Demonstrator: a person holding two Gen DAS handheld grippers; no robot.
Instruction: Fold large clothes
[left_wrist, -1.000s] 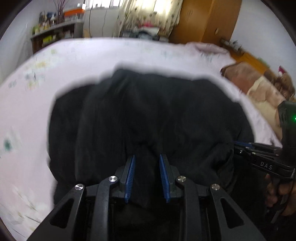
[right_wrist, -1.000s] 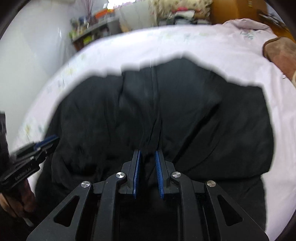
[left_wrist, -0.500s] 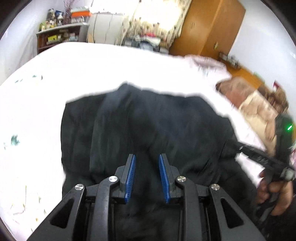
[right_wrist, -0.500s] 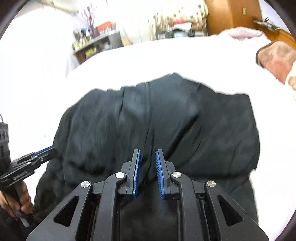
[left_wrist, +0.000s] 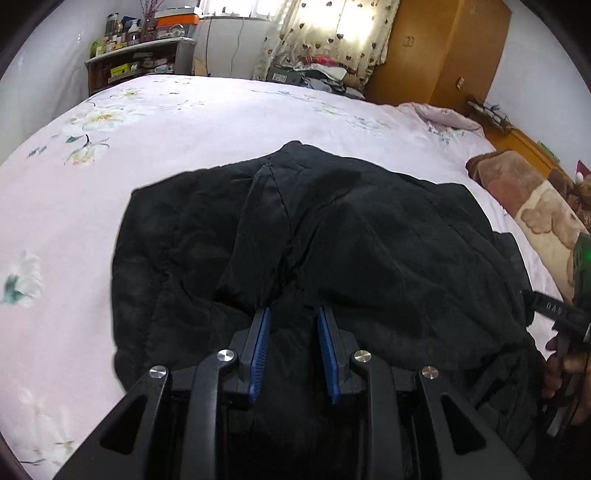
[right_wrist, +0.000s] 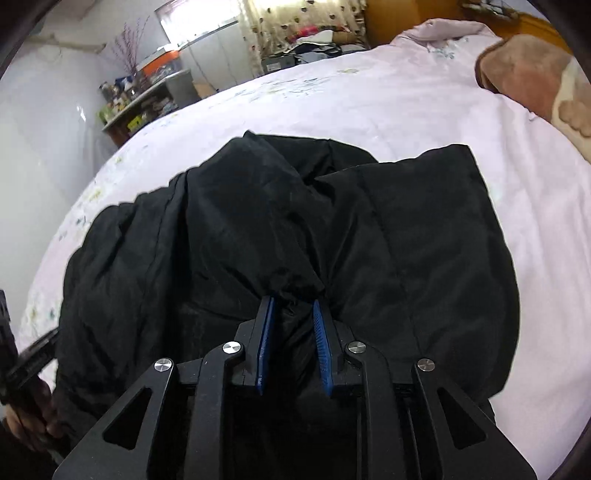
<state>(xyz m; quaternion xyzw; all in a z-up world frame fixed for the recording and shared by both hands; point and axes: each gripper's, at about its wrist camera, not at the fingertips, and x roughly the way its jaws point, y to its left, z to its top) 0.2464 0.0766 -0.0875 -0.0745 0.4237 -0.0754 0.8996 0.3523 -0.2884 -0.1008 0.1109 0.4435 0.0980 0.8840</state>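
A large black padded jacket lies bunched on the pink floral bed; it also shows in the right wrist view. My left gripper is shut on a thick fold of the jacket's near edge, blue pads pressing the cloth. My right gripper is shut on a gathered bunch of the jacket's near edge. Each gripper shows at the other view's side: the right one, the left one.
A brown bear-print blanket lies at the bed's right side. A shelf with bottles and a white cabinet stand beyond the bed, with a wooden wardrobe at the back right. Pink sheet stretches beyond the jacket.
Both grippers have pulled back and up with the jacket's near edge, so the jacket looks smaller and more bunched, with more bed showing beyond it.
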